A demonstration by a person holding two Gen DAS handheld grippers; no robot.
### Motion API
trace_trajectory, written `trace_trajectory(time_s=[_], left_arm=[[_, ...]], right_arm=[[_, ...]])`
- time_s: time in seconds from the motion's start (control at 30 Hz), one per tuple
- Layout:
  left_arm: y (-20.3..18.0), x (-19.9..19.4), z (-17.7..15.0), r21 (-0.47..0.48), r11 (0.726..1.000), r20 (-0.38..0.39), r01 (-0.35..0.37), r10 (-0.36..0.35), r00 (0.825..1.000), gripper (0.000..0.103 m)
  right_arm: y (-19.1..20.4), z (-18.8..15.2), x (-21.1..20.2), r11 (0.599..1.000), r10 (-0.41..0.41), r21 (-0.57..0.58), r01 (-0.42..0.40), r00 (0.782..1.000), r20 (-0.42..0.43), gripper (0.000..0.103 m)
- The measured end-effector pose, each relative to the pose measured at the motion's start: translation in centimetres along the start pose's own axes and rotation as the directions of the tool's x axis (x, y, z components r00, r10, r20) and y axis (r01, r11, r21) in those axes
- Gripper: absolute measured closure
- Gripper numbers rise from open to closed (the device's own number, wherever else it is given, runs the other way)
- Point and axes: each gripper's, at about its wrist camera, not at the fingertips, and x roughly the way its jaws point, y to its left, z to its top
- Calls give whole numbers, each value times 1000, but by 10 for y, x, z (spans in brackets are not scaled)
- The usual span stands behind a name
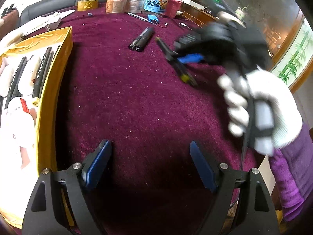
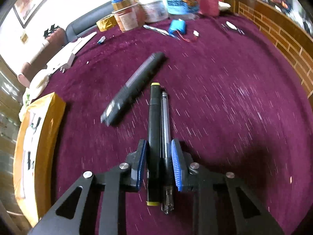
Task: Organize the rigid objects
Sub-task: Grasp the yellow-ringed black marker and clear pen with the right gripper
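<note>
right gripper [image 2: 158,162] is clamped on two pens at once, a black marker with yellow ends [image 2: 154,145] and a clear pen [image 2: 166,137], just right of the fat black marker [image 2: 135,88] lying on the maroon cloth [image 2: 225,98]; left gripper [image 1: 150,166] hangs spread apart, nothing in it, well this side of that marker

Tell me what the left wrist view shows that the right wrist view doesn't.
Left wrist only: the open left gripper, the gloved hand on the right gripper's handle, and markers in the box.

Right wrist only: the right gripper shut on a yellow-capped marker and a clear pen side by side.

Both: the black marker on the cloth, and the jars behind.
</note>
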Motion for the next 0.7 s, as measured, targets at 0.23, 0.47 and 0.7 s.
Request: trace_trajectory(time_s=[0.23, 0.47, 0.7], left_arm=[[4, 0, 2, -42, 999, -4, 8, -8, 1000, 19], [10, -10, 5, -130, 989, 11, 69, -68, 998, 19], [8, -17, 9, -125, 991, 34, 52, -48, 998, 19]], right_arm=[[-29, -33, -25, 978, 203, 67, -199, 977, -61, 76], [-28, -30, -47, 991, 122, -51, -120, 991, 53, 76], [-15, -46, -35, 987, -6, -160, 17, 998, 68, 76]])
